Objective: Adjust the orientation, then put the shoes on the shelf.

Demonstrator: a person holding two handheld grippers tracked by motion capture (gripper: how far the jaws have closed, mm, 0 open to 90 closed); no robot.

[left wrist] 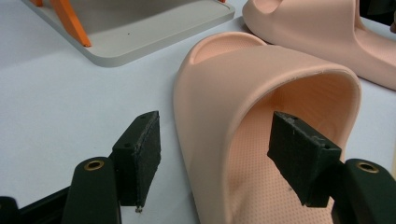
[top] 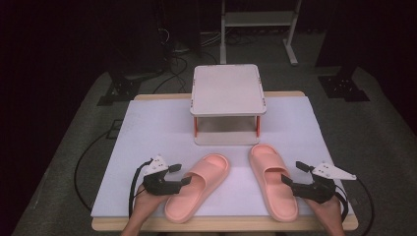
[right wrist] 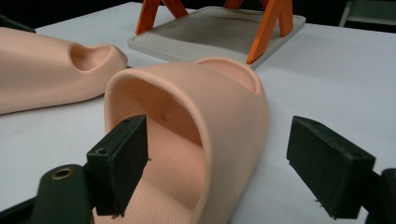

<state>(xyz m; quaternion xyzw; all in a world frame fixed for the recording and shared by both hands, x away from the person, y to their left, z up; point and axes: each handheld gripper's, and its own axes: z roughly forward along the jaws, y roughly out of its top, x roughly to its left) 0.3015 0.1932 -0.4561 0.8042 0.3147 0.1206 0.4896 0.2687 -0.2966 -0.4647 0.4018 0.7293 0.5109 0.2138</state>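
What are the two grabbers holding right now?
Nothing yet. The left gripper and the right gripper are both open, each straddling one side of a pink slipper's strap, pads apart from it.

left slipper (top: 196,187): salmon pink, dotted footbed
right slipper (top: 273,179): salmon pink, dotted footbed
small rack (top: 227,88): pale grey shelves, orange legs
tabletop (top: 147,128): white sheet, wooden edge
jaws: black
floor (top: 383,147): grey

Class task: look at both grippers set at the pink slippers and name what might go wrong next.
1. Each gripper, left gripper and right gripper, straddles only one wall of its slipper's strap, jaws open; the soft strap may buckle or slip.
2. The left slipper lies angled toward the right slipper; lifting could knock them together.
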